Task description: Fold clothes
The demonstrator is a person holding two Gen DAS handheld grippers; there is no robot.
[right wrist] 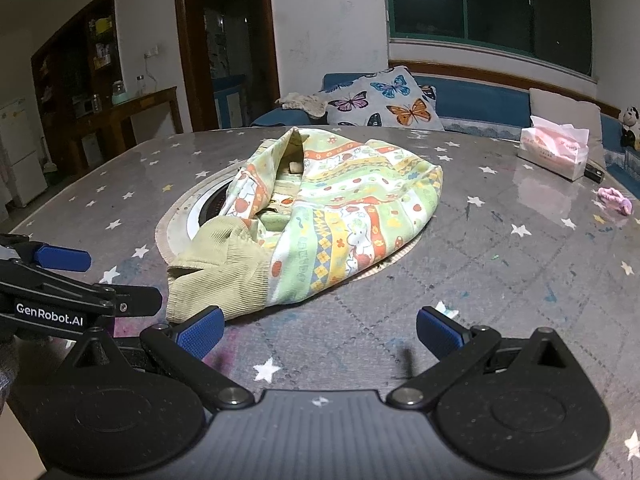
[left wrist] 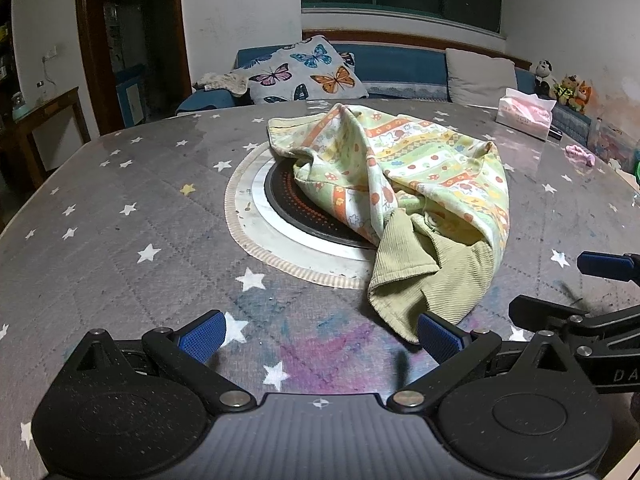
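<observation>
Two tools, our left tool and right tool, are spread wide and hold nothing. Our crumpled cloth lies on the starry tabletop, just ahead.

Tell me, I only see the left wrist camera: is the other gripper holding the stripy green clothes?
Observer: No. The right gripper has its jaws wide apart, with only the grey star-printed tablecloth between them.
Operator: Is the clothing open anywhere?
Observer: Yes, the crumpled green-and-orange striped cotton garment gapes at its far end, showing a small pale label-like patch inside.
Operator: Anything written on my gripper?
Observer: The left gripper reads GenRobot.AI on its side.
</observation>
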